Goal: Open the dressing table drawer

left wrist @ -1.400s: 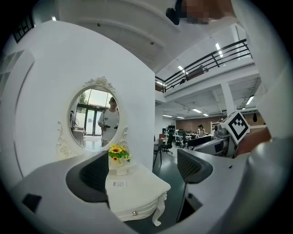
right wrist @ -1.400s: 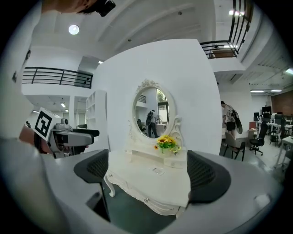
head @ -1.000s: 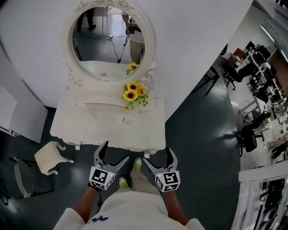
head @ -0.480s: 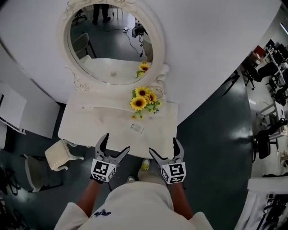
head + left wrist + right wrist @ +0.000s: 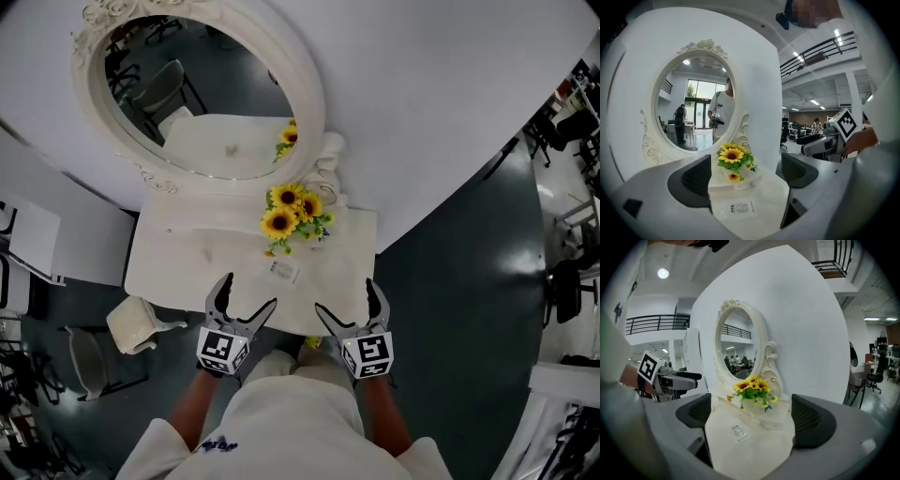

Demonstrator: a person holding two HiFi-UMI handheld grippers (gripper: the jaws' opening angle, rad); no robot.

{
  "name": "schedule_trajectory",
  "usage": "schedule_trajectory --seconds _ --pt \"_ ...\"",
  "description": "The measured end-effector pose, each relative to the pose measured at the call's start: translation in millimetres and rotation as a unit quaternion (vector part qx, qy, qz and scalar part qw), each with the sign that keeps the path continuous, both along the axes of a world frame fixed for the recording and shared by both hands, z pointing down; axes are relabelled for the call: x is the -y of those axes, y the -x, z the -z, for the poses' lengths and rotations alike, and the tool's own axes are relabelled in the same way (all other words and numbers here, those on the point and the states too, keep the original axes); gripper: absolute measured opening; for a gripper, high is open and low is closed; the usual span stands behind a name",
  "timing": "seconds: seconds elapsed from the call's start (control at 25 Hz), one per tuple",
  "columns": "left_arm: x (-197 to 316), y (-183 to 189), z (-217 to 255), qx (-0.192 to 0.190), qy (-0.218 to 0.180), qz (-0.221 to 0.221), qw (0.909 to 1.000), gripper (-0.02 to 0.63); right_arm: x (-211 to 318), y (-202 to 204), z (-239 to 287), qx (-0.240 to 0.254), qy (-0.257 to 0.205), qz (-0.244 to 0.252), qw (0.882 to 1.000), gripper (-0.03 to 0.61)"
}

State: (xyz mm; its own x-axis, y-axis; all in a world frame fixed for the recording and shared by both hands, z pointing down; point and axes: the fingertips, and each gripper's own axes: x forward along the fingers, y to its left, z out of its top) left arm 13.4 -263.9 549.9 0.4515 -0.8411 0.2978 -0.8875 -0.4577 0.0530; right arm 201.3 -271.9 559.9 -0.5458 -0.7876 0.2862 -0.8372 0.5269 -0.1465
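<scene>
Closer you come: over the last second the desk (image 5: 187, 262) has slid toward you in the head view, and both tongs now sit over its near edge instead of hanging short of it above the floor. Left tongs (image 5: 247, 292), jaws spread wide, nothing in them. Right tongs (image 5: 345, 296), the same, wide and empty, level with the left.

So where's the job? By my reading, not begun. The drawer you're after shows in none of the views; I'd judge it sits in the front face, tucked under that near edge, straight below your tongs. Finding the pull, closing on it and drawing it toward you are all still to do.

Now the views. From above you get the layout: oval mirror (image 5: 202, 103) at the far side, sunflowers (image 5: 291, 208) at far right of the top, a small label (image 5: 281, 271) lying near the middle, a stool (image 5: 141, 323) on the floor at left. Looking along the left tongs (image 5: 746, 180) you skim the top at low level, the label just beyond the jaws, a person standing in the mirror's reflection, the right tongs (image 5: 829, 140) off to the right. Along the right tongs (image 5: 752, 420), the same top from the other side, the left tongs (image 5: 670, 378) at left. Neither looks low enough to catch the front face
</scene>
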Motion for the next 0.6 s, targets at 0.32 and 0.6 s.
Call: schedule_trajectory --seconds 0.32,0.6 --pt "17 2 -18 0.006 0.015 -0.009 0.9998 0.474 17 15 -25 -0.004 0.026 0.006 1.000 0.551" --pt "38 17 -30 0.004 0.021 -0.026 0.9994 0.474 28 32 -28 -0.007 0.030 -0.025 0.999 0.531"
